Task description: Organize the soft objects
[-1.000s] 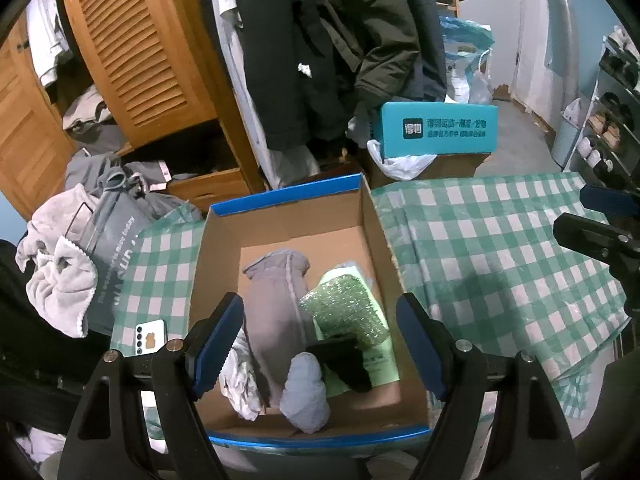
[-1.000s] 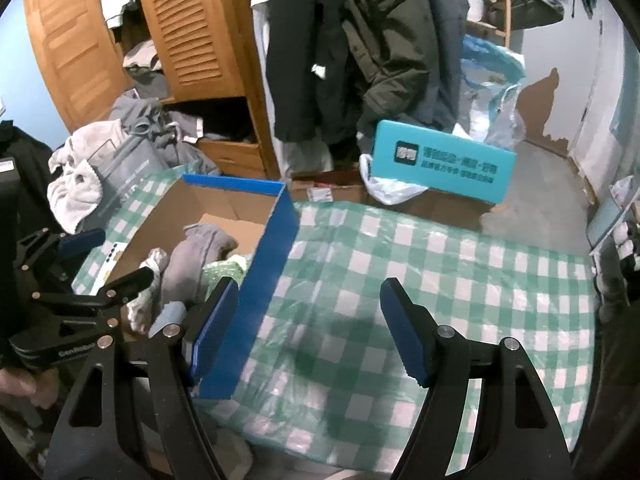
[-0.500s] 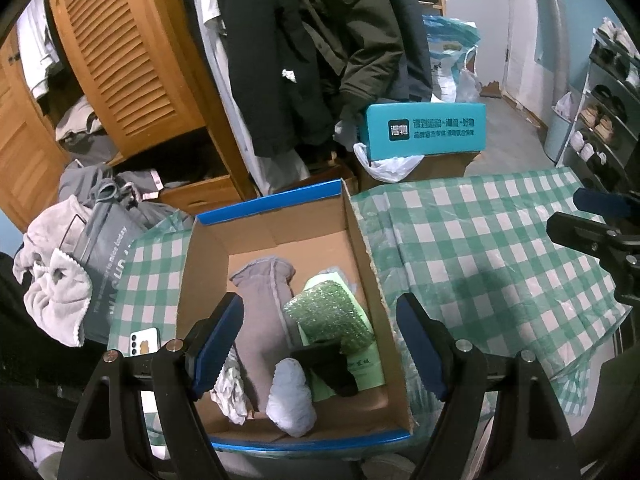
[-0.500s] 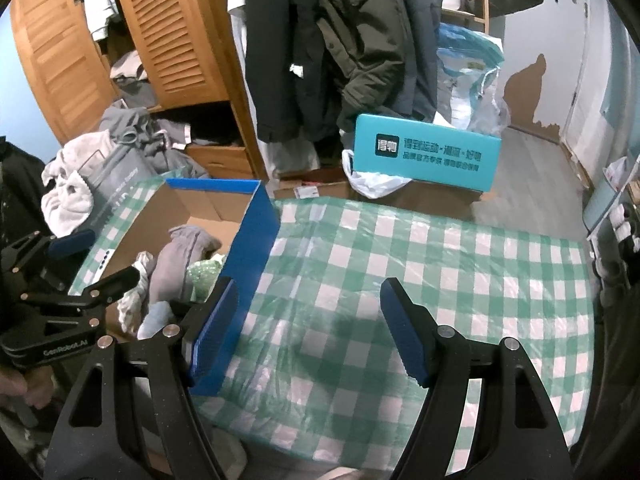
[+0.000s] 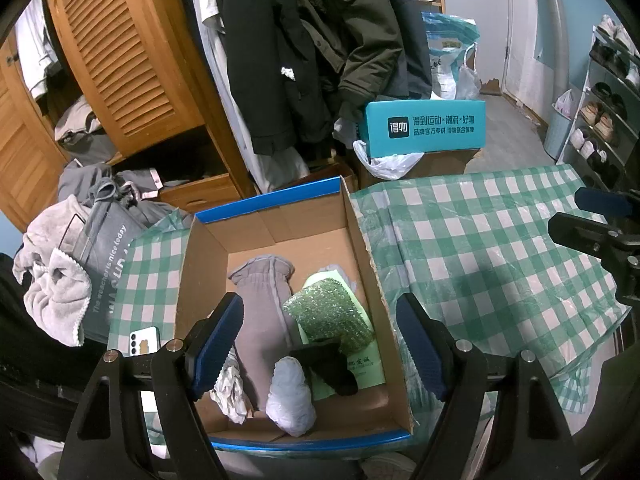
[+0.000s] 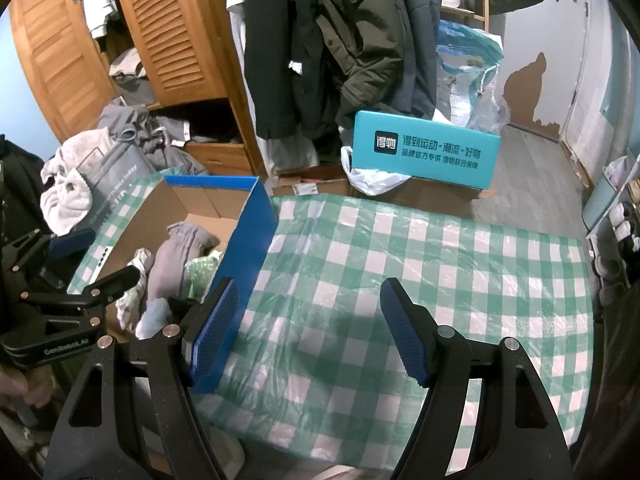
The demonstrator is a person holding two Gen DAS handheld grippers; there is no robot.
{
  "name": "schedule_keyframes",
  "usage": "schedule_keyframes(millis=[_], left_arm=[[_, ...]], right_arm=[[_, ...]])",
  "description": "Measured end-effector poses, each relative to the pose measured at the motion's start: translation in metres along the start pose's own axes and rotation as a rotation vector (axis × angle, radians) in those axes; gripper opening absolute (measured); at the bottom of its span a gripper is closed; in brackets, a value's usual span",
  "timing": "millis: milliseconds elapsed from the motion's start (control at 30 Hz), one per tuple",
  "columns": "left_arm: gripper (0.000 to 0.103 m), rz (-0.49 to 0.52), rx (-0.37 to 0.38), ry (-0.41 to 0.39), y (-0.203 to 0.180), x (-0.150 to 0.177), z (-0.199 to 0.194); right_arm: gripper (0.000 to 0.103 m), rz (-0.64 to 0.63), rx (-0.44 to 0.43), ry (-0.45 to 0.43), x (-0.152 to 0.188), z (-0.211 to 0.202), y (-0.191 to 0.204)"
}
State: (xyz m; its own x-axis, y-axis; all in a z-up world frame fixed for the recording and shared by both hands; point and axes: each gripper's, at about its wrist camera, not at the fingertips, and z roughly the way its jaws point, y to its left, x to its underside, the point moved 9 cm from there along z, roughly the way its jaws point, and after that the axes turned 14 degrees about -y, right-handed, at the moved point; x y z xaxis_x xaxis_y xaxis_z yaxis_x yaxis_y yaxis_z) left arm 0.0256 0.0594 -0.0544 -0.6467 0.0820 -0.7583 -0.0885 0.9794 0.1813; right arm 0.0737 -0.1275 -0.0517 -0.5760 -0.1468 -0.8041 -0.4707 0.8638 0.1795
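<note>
An open cardboard box (image 5: 362, 240) with blue rims stands on the green checked tablecloth (image 5: 480, 240). Inside lie a long grey sock (image 5: 266, 308), a green sparkly pad (image 5: 328, 316), a pale blue rolled sock (image 5: 290, 398), a black piece (image 5: 326, 364) and a white patterned cloth (image 5: 232, 394). My left gripper (image 5: 320, 348) hovers open above the box with nothing between its fingers. My right gripper (image 6: 308, 328) stands open over the bare cloth to the right of the box (image 6: 250, 236), holding nothing. The grey sock (image 6: 172, 260) also shows in the right wrist view.
A white phone (image 5: 144, 342) lies on the cloth left of the box. A pile of grey clothes and a towel (image 5: 60, 280) sits at the left. Behind the table are a wooden wardrobe (image 5: 132, 60), hanging coats (image 5: 312, 40) and a teal box (image 5: 426, 128). Shoe shelves (image 5: 608, 92) stand at the right.
The left wrist view has drawn back and up a little, so the box looks smaller and farther. The right view shifted slightly too. Both grippers stay open and nothing in the box moved.
</note>
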Motion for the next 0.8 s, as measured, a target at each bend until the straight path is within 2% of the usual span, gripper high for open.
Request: schedule_keyframes(millis=[800], left_arm=[[0.08, 0.013, -0.003, 0.003, 0.0004, 0.0004, -0.0007]], right_arm=[[0.073, -0.003, -0.001, 0.009, 0.0051, 0.0009, -0.0011]])
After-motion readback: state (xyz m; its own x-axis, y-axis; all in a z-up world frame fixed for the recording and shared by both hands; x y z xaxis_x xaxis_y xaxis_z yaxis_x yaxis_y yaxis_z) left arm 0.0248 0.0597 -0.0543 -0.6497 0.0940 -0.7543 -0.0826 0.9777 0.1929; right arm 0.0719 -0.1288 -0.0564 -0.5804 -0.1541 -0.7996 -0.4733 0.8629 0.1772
